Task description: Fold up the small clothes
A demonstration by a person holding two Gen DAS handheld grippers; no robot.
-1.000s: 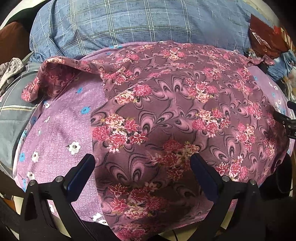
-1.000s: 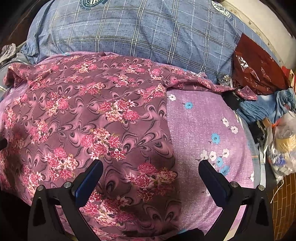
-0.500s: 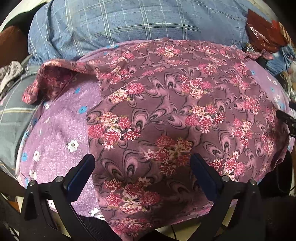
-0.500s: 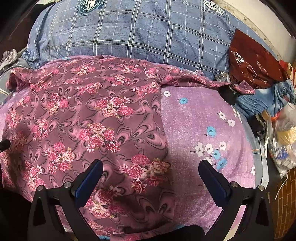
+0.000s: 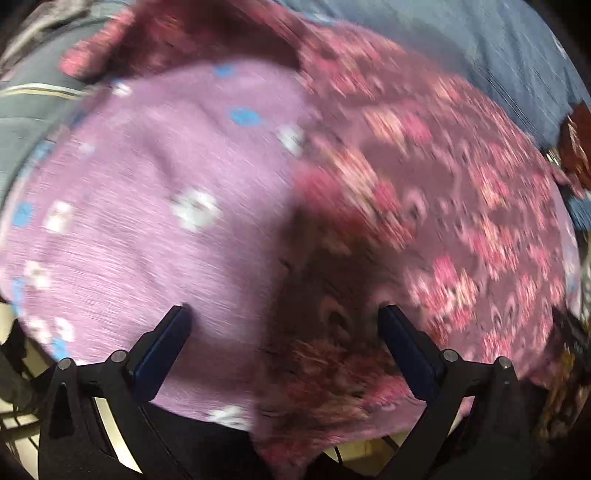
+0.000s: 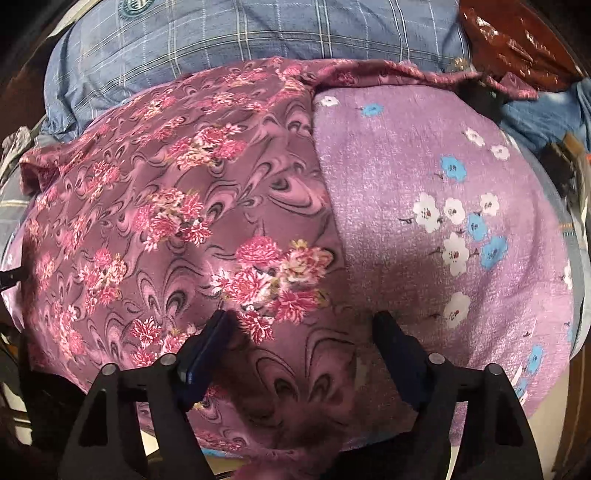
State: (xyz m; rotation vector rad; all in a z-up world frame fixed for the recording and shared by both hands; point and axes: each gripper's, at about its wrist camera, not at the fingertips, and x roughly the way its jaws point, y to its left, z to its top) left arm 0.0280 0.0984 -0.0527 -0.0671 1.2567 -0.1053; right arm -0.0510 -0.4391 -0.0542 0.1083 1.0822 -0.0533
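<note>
Maroon floral fabric, a thin garment [image 6: 177, 221] printed with pink flower clusters, lies spread flat over a lilac flowered cloth [image 6: 424, 177] that covers the surface below; a blue checked cushion [image 6: 229, 33] sits beyond it.

What the next move turns on is where the garment's two side edges run relative to each pair of fingers. In the right wrist view the garment's right edge runs away from the camera, from between the fingers toward the far hem, so its long line points straight ahead of the right gripper [image 6: 299, 332]. The near right corner lies directly between those fingers: the left finger [image 6: 207, 350] sits on the floral print, the right one on the lilac cloth. They are closing, with the edge between them, but I cannot see the pads pinching it yet.

The left wrist view is badly blurred. There the garment's [image 5: 424, 206] left edge likewise runs ahead between the fingers of the left gripper [image 5: 280, 325], the lilac cloth [image 5: 147, 221] under the left finger [image 5: 162, 343] and floral print under the right. These fingers are only starting to close and stand wide.

Judging from this, each hand is about equally near its own near corner, ready to lift both together and carry them forward toward the far hem.
</note>
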